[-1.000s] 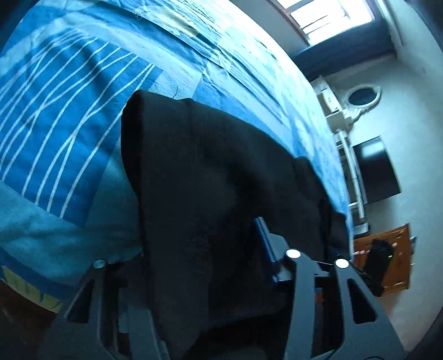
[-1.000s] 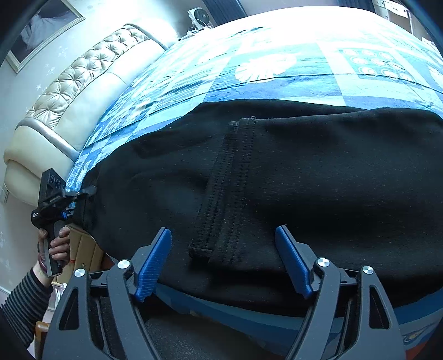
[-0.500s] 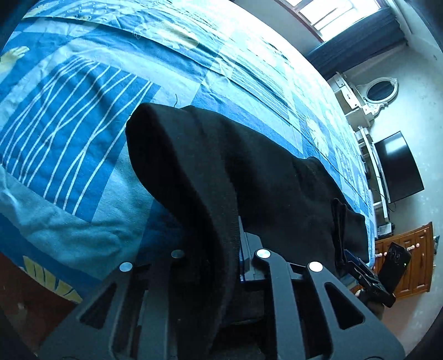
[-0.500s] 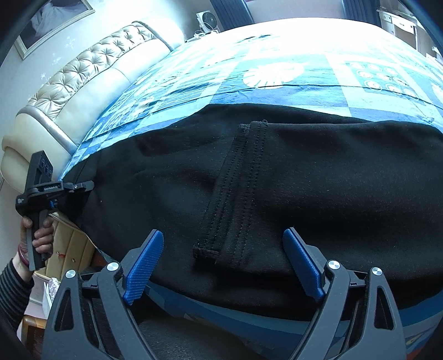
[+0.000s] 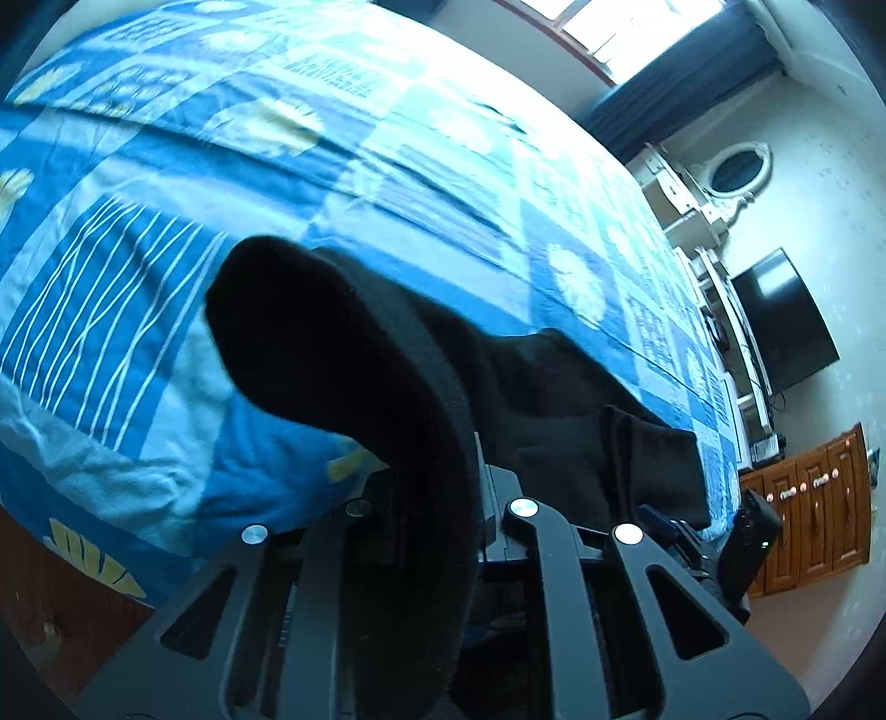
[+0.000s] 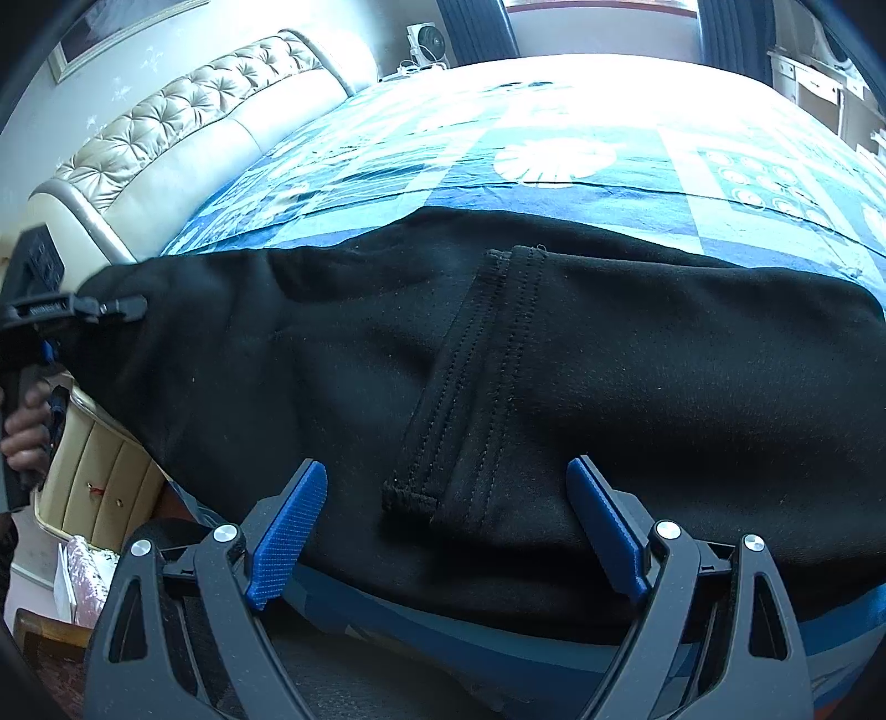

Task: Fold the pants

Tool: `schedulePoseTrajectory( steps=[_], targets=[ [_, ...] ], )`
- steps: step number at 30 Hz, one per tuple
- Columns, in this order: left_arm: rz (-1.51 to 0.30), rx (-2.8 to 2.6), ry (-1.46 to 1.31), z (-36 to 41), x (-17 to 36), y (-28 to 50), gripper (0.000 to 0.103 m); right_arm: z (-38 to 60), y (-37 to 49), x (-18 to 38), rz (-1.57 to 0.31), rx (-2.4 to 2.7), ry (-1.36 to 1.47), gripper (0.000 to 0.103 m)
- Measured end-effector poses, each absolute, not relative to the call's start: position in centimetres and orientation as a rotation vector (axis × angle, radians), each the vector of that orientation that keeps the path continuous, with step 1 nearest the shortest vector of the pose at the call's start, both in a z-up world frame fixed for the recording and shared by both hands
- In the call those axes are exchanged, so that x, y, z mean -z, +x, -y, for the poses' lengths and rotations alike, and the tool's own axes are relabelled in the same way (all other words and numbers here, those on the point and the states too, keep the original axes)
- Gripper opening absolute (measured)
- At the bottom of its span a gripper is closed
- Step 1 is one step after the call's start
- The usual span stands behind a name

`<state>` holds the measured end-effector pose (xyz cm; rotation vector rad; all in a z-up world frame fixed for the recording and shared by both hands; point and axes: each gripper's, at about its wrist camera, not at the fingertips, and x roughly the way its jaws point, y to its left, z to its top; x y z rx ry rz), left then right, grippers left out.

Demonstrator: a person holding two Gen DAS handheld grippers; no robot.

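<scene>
Black pants (image 6: 637, 376) lie across the near edge of a bed with a blue patterned quilt (image 6: 554, 160). A stitched seam (image 6: 476, 376) runs toward my right gripper. My right gripper (image 6: 448, 526) is open, its blue pads to either side of the seam end, just in front of the pants' near edge. My left gripper (image 5: 443, 498) is shut on one end of the pants (image 5: 360, 376) and holds that fabric lifted off the quilt (image 5: 111, 310). In the right wrist view the left gripper (image 6: 88, 310) shows at the far left, clamped on the pants' end.
A padded cream headboard (image 6: 183, 127) stands at the bed's left end. A white dresser with an oval mirror (image 5: 736, 171), a dark TV (image 5: 786, 321) and a wooden cabinet (image 5: 814, 498) line the wall beyond the foot. A fan (image 6: 429, 41) stands behind the bed.
My left gripper has closed on the pants' end and raised it, bunching the fabric over the fingers. My right gripper has stayed open and drawn slightly back from the seam.
</scene>
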<state>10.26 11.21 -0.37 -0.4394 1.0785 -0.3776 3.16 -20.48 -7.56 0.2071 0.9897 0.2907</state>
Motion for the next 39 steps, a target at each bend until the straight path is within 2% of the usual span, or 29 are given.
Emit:
schedulePoseTrajectory(
  steps=[19,39],
  targets=[
    [-1.041,0.583,-0.215,4.8,-4.7,10.7,0.014,24.7,0.9,4.7,-0.907,-0.177,0.192,0.087],
    [-1.092,0.693,0.069,24.5,-0.2,9.0,0.013,37.1,-4.5,2.6,-0.835,0.082,0.276,0.087]
  ],
)
